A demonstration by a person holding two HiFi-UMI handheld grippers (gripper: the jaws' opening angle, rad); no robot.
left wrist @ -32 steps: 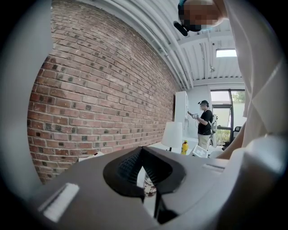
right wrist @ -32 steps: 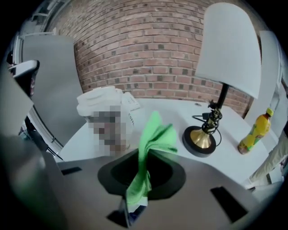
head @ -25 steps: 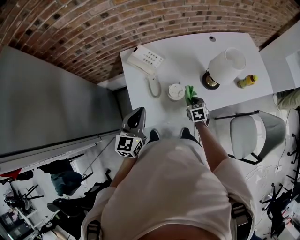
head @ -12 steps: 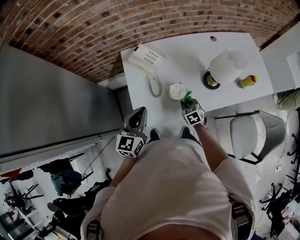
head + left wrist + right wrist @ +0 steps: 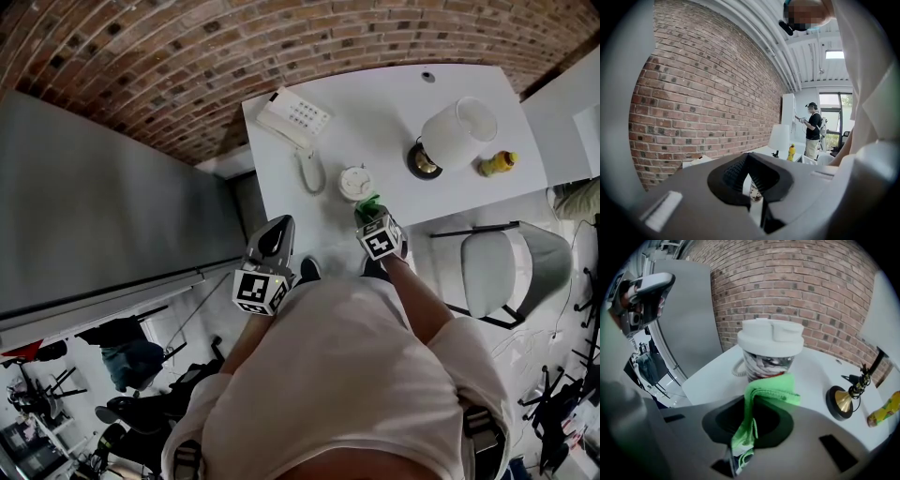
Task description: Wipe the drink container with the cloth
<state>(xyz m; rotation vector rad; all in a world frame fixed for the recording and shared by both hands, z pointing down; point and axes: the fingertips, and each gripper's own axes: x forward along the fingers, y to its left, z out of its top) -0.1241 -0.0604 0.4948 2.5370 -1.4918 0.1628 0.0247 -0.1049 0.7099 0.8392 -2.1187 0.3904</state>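
Observation:
The drink container (image 5: 354, 182) is a patterned paper cup with a white lid, standing near the front edge of the white table (image 5: 394, 103). It fills the middle of the right gripper view as the cup (image 5: 771, 350). My right gripper (image 5: 369, 212) is shut on a green cloth (image 5: 367, 203) just in front of the cup. The folded top of the cloth (image 5: 761, 397) lies low against the cup's near side, and its tail hangs down between the jaws of the right gripper (image 5: 752, 420). My left gripper (image 5: 272, 236) hangs off the table's left front corner with jaws together and nothing in them. The cup (image 5: 756, 190) peeks through their slit.
A white desk phone (image 5: 292, 119) with a coiled cord lies left of the cup. A table lamp (image 5: 452, 134) with a brass base (image 5: 843, 401) and a yellow bottle (image 5: 495, 162) stand to the right. A grey chair (image 5: 502, 272) sits by the table. A person (image 5: 813, 129) stands far off.
My right gripper has carried the green cloth left and toward me, from the cup's right side to its near side. The left gripper has stayed put.

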